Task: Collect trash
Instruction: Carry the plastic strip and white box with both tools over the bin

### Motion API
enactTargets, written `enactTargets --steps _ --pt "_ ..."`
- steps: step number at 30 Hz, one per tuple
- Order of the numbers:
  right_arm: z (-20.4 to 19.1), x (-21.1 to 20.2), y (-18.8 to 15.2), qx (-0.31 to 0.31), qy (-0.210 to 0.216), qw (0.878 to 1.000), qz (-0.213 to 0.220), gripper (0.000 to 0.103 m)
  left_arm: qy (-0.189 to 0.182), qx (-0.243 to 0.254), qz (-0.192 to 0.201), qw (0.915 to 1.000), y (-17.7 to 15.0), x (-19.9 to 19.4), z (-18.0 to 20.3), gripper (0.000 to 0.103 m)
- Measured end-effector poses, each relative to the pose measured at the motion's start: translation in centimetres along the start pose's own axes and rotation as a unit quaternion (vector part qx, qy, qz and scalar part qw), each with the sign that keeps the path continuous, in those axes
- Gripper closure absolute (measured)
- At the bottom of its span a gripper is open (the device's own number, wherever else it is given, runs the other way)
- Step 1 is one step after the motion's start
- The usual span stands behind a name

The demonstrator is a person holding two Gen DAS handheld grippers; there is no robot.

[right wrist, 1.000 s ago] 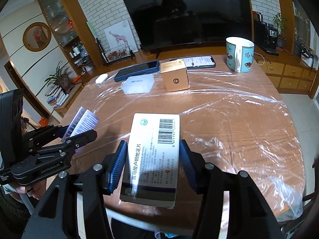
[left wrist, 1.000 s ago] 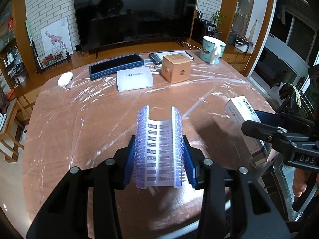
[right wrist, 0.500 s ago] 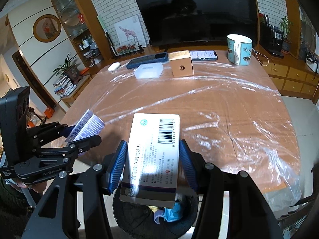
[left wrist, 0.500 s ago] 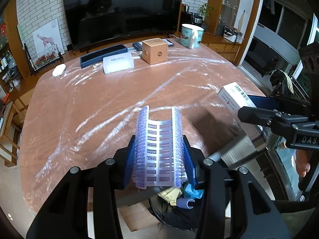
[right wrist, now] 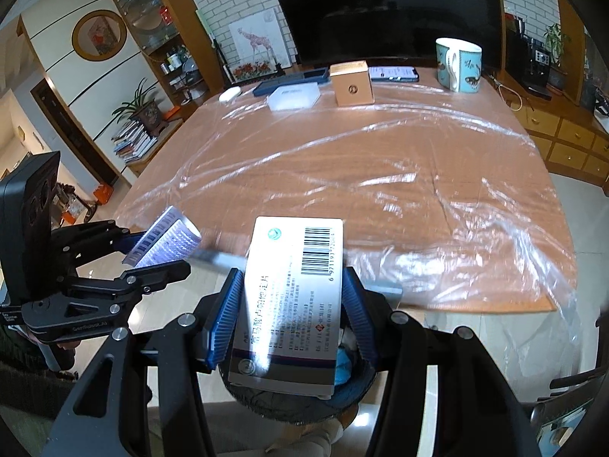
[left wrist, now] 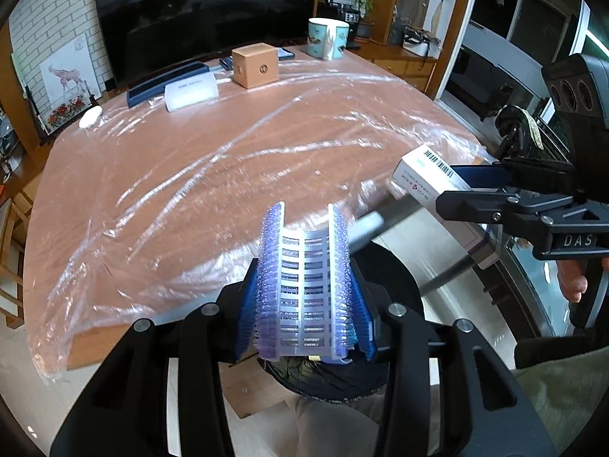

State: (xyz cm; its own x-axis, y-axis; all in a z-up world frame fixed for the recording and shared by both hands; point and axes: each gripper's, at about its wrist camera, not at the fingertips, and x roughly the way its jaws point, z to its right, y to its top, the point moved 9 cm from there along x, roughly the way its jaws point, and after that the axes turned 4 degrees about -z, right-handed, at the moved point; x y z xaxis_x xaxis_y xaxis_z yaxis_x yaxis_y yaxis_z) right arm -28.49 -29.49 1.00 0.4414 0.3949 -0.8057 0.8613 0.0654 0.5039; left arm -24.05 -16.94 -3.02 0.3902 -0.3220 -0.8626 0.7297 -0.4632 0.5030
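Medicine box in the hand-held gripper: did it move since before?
Yes. The medicine box pulled back from over the table to above the black trash bin.

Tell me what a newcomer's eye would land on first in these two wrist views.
First, the silver blister pack bowed between the left gripper pads, and the white medicine box clamped in the right gripper. Both hang off the near edge of the plastic-covered table, above a black trash bin on the floor.
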Motion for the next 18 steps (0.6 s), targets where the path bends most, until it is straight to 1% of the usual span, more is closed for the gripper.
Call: enactTargets --steps 9,18 --pt "-0.4 0.2 -2.8 -0.01 0.014 0.999 -0.03 0.05 -0.007 0.006 -0.024 0.9997 -2.2 0.9 1.6 0.059" --pt "0.0 2.0 -5.5 -0.011 0.016 0.998 -0.068 0.05 -0.015 0.026 -0.051 0.9983 -4.2 2.6 3.2 0.058"
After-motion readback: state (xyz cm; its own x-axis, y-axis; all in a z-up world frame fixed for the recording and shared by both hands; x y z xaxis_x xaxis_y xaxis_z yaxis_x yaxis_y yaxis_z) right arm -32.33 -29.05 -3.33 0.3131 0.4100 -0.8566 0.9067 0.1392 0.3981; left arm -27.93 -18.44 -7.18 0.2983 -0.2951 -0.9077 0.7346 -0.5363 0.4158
